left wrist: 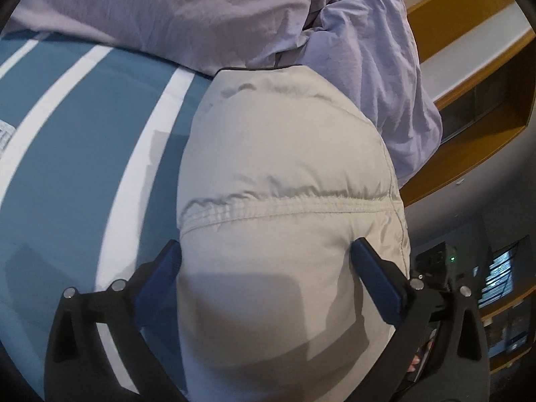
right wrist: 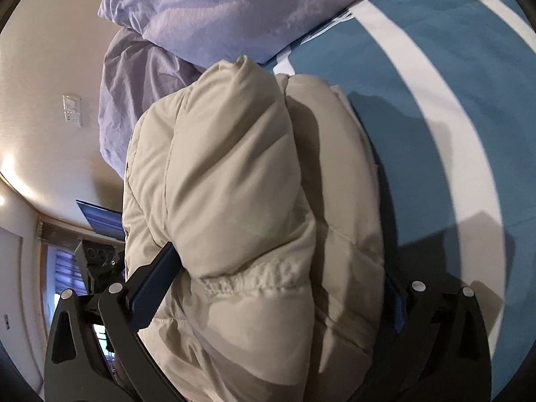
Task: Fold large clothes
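A beige puffer jacket (left wrist: 281, 174) lies bunched on a blue bed sheet with white stripes (left wrist: 77, 140). My left gripper (left wrist: 268, 251) is shut on the jacket; its blue fingers press into the padding on both sides near an elastic seam. In the right wrist view the same jacket (right wrist: 234, 167) is folded over in thick layers. My right gripper (right wrist: 278, 268) is shut on that bundle; the left finger (right wrist: 157, 278) shows, the right one is mostly hidden by fabric.
A crumpled lilac duvet (left wrist: 187, 10) lies at the head of the bed, also in the right wrist view (right wrist: 214, 6). Wooden shelves (left wrist: 469, 67) stand beyond the bed edge. A wall with switches (right wrist: 72, 109) and a window (right wrist: 63, 274) are at the left.
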Motion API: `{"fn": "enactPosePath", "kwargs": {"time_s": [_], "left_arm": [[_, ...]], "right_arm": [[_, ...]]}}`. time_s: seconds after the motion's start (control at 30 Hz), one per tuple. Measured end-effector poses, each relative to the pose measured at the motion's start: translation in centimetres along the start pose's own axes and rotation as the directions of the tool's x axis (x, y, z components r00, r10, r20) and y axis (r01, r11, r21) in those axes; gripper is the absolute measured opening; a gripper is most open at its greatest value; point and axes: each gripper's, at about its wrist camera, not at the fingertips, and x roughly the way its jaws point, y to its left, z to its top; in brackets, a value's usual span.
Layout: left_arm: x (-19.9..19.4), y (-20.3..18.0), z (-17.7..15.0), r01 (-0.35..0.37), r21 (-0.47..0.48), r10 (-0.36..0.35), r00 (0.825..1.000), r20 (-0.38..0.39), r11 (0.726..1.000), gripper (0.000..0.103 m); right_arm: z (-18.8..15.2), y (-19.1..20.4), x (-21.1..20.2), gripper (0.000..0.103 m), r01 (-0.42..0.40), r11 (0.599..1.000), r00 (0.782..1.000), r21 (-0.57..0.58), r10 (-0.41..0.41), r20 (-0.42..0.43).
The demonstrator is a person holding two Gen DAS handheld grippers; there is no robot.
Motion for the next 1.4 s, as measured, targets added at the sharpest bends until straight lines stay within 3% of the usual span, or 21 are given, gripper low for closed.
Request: {"fn": "enactPosePath", "kwargs": {"time_s": [0.1,0.17,0.33,0.47,0.7,0.83,0.93,1.0,1.03,1.1,1.17,1.33,1.4], "left_arm": [[0.2,0.1,0.1,0.013,-0.009,-0.013,1.0,0.0,1.0,0.1],[0.0,0.2,0.2,0.025,-0.018,-0.025,1.0,0.006,1.0,0.093],[-1.4,0.1,1.1,0.034,-0.031,-0.032,0.999,0.036,0.999,0.074],[-3.2,0.1,3.0,-0.009,-0.007,0.009,0.996,0.084,1.0,0.071],[-5.6,2.4,6.8,-0.124,-0.012,0.124,0.977,0.174,0.992,0.07],[-5.0,2.9,7.8,-0.246,0.033,0.233,0.948,0.216,0.969,0.071],[-5.0,2.4,7.2,-0.325,0.065,0.298,0.918,0.26,0.943,0.078],[-5.4,1.5,6.6,-0.402,0.117,0.353,0.885,0.305,0.908,0.081],[-5.7,0.8,6.3,-0.458,0.146,0.391,0.856,0.338,0.877,0.083],[-6.5,-0.4,5.5,-0.516,0.185,0.42,0.82,0.389,0.836,0.085],[-7.3,-1.9,4.6,-0.528,0.226,0.406,0.81,0.423,0.818,0.089],[-7.4,-4.9,2.8,-0.516,0.306,0.365,0.824,0.433,0.8,0.092],[-6.5,-5.4,2.4,-0.514,0.322,0.373,0.833,0.41,0.795,0.092]], "right_arm": [[0.1,-0.1,0.5,0.102,-0.026,1.0,1.0,0.005,0.026,0.001],[0.2,-0.1,0.7,0.102,-0.044,0.999,0.999,0.009,0.044,0.012],[0.4,1.0,0.6,0.081,-0.087,0.996,0.995,-0.016,0.087,0.037],[1.1,3.2,1.8,0.069,-0.104,0.994,0.994,-0.04,0.105,0.04],[2.7,7.9,6.1,0.066,-0.082,0.991,0.994,-0.109,0.089,0.06],[2.9,7.8,7.9,0.072,-0.053,0.995,0.994,-0.084,0.06,0.086],[2.5,7.7,7.7,0.077,-0.014,0.997,0.995,-0.076,0.021,0.097],[2.0,8.0,6.8,0.078,0.024,0.995,0.994,-0.1,-0.013,0.11],[1.9,8.4,6.5,0.079,0.043,0.993,0.992,-0.108,-0.03,0.12],[1.3,9.1,5.2,0.08,0.109,0.986,0.983,-0.13,-0.088,0.163],[0.8,9.9,4.2,0.08,0.175,0.972,0.966,-0.157,-0.139,0.216],[-1.4,13.6,2.3,0.079,0.362,0.892,0.89,-0.269,-0.246,0.383],[-2.3,15.0,2.4,0.069,0.405,0.856,0.872,-0.322,-0.256,0.417]]}}
